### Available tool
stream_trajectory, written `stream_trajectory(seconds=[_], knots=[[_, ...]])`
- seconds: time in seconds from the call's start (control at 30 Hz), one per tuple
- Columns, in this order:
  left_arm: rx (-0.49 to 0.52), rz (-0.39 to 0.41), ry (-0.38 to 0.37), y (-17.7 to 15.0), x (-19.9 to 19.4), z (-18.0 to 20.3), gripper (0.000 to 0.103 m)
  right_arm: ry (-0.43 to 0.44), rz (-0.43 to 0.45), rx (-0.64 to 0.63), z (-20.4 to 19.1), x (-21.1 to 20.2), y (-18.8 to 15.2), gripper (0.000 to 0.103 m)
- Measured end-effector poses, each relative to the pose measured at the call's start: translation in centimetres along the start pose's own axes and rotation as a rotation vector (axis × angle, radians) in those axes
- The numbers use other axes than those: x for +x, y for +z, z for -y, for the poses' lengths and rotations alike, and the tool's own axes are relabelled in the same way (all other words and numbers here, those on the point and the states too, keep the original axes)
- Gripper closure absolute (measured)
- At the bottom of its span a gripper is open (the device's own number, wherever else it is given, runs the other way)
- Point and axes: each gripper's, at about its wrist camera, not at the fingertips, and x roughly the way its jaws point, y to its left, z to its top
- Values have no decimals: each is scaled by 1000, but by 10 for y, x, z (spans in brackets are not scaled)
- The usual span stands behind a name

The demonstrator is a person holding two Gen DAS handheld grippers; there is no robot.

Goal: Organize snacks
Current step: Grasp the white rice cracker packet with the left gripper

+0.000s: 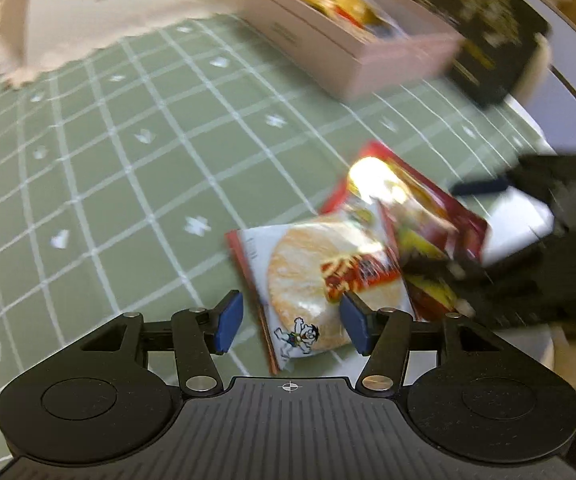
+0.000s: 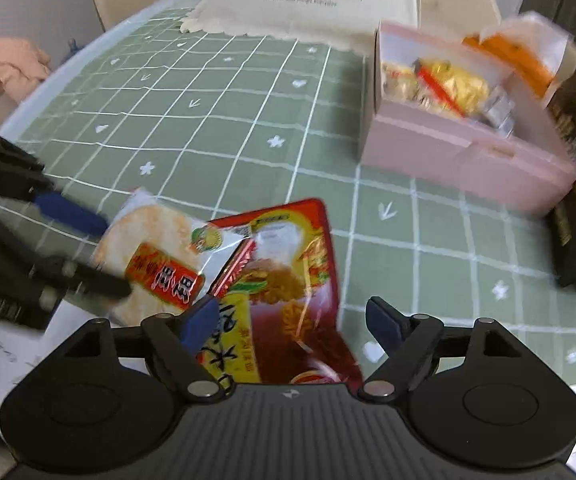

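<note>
Left gripper [image 1: 289, 322] jaws wide around the rice cracker packet [image 1: 311, 280], seemingly not pressing; right gripper [image 2: 291, 322] jaws wide over the red packet [image 2: 288, 280]; both packets on the green surface [image 1: 128, 180], pink box [image 2: 467, 152] beyond

Even indoor light; motion blur; glare on red packet [image 1: 371, 176]; fisheye-bent edges.

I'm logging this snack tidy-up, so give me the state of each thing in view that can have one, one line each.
Left claw: open, straddling the near end of the rice cracker packet.
Right claw: open, red packet between its fingers, not pressed.
Rice cracker packet: sealed, flat on the tablecloth, overlapping the red packet.
Red packet: sealed, lying on the tablecloth.
Pink box: open, snacks already inside.
</note>
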Motion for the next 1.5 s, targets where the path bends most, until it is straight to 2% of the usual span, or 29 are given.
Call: stream_trajectory(seconds=[0.2, 0.33, 0.47, 0.63, 0.7, 0.77, 0.87, 0.97, 1.07, 1.1, 1.2, 1.33, 1.43, 1.5], knots=[[-123, 42, 17, 5, 4, -8, 45, 37, 0, -41, -10, -7, -21, 21], [-207, 88, 8, 3, 8, -7, 46, -8, 81, -123, -18, -2, -28, 16], [-300, 98, -1, -1, 9, -5, 46, -50, 112, -35, 3, -4, -24, 19], [-375, 97, -37, -5, 14, 8, 46, -148, 122, 87, 61, -12, -37, 19], [-378, 106, -85, 1, 17, 17, 46, -176, 120, 148, 83, -16, -43, 19], [-359, 119, -118, 11, 21, 29, 46, -165, 119, 198, 99, -17, -48, 19], [-336, 159, -117, 28, 22, 41, 46, -111, 130, 250, 113, -17, -58, 14], [-317, 194, -119, 35, 8, 47, 46, -121, 140, 237, 113, -17, -63, 13], [-295, 128, -122, 30, -1, 50, 46, -141, 148, 202, 107, -15, -72, 6], [-314, 95, -149, 26, -2, 50, 46, -148, 149, 184, 100, -14, -75, 2], [-388, 18, -263, 10, -1, 52, 46, -160, 173, 187, 96, -15, -78, 1], [-371, -5, -192, 7, 11, 57, 46, -156, 167, 167, 92, -21, -74, 4], [-395, 11, -181, 13, 20, 51, 46, -204, 230, 105, 83, -31, -67, 4], [-386, 41, -145, 19, 23, 46, 47, -243, 263, 60, 78, -33, -57, 4]])
